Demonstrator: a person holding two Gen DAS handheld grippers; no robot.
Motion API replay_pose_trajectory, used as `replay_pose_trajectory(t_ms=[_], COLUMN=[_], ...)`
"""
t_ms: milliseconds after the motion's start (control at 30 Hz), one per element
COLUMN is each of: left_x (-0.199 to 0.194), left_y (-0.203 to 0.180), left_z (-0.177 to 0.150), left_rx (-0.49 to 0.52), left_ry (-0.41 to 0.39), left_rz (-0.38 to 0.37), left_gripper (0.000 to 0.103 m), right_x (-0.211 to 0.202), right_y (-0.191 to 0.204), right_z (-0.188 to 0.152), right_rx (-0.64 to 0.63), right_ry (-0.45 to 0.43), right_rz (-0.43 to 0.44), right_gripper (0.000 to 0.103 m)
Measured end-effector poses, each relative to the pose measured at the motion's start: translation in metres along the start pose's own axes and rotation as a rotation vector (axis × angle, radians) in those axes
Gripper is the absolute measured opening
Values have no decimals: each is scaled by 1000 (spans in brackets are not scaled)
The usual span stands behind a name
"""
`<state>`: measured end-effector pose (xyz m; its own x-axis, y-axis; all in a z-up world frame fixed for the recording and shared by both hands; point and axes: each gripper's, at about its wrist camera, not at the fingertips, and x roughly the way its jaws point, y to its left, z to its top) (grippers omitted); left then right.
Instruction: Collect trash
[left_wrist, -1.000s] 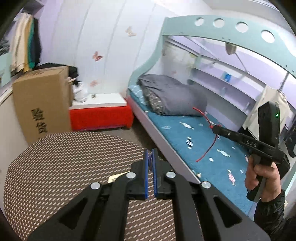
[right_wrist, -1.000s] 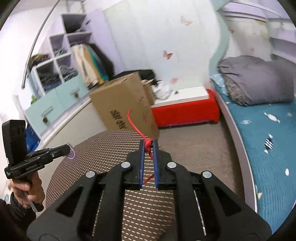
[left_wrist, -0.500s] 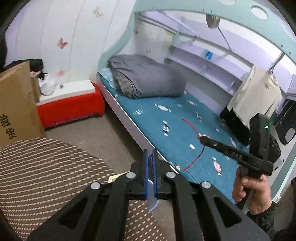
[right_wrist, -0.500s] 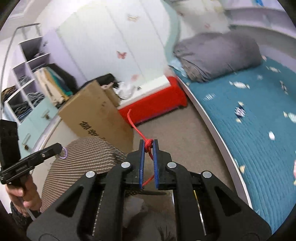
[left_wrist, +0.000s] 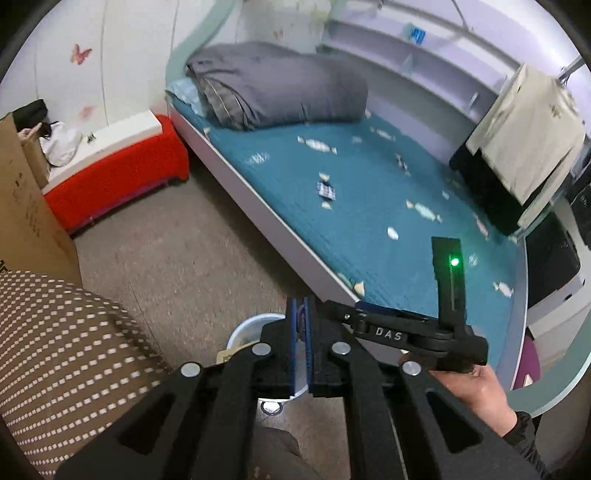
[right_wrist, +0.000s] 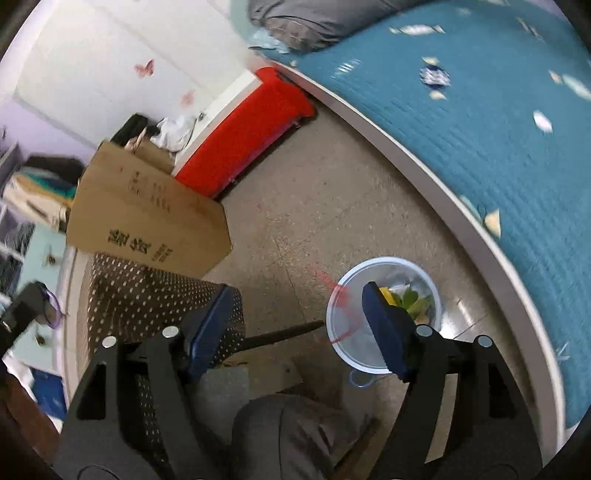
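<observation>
From my left, the dotted brown surface sits at the edge of view with the cardboard box behind it, and my left claw is pinched narrow on a small purple ring, which shows best in the right camera as a blurred loop at that tool's tip; in its own camera I can only see a sliver of something between the pads. Moving across, the big change is at my right claw: a second ago it was clamped on the knotted red string, and now its jaws stand wide apart with nothing between them. The red string appears as a motion-blurred streak at the near rim of the pale blue trash bin on the floor beside the bed, so I judge it is dropping in to join the yellow and green scraps already there. That item looks delivered; next I would bring the left claw over the bin, where it already hovers close, and let the ring go.
</observation>
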<state>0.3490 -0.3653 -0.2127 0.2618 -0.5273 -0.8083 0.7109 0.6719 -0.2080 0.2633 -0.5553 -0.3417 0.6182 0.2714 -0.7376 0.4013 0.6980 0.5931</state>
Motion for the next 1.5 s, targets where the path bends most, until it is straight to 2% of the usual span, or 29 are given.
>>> replay_pose_trajectory(t_ms=[300, 367, 400, 433, 467, 500, 633, 700, 833, 1100, 1500], left_x=[67, 79, 84, 87, 87, 86, 76, 63, 33, -54, -184], left_y=[-12, -14, -14, -12, -9, -8, -2, -1, -3, -9, -20], left_z=[1, 2, 2, 2, 2, 2, -2, -6, -13, -38, -95], left_rx=[55, 59, 61, 51, 33, 20, 2, 2, -7, -22, -54], left_ry=[144, 166, 179, 187, 174, 156, 169, 154, 114, -46, -287], left_rz=[1, 8, 14, 30, 52, 63, 98, 112, 138, 182, 276], left_gripper=[4, 10, 37, 80, 89, 93, 93, 93, 93, 94, 96], right_x=[-40, -52, -55, -61, -64, -68, -80, -83, -94, -124, -195], right_y=[-18, -20, -20, -20, -20, -19, -11, -8, 6, 56, 151], right_z=[4, 4, 4, 4, 2, 1, -6, -10, -20, -50, -103], right_rx=[33, 32, 31, 28, 27, 25, 18, 21, 8, -83, -258], right_ry=[-94, -118, -125, -134, -140, -145, -162, -167, -184, -220, -341], right_rz=[-20, -21, -24, -27, -28, -28, -34, -36, -60, -66, -30], right_gripper=[79, 81, 82, 82, 83, 84, 90, 95, 97, 97, 97])
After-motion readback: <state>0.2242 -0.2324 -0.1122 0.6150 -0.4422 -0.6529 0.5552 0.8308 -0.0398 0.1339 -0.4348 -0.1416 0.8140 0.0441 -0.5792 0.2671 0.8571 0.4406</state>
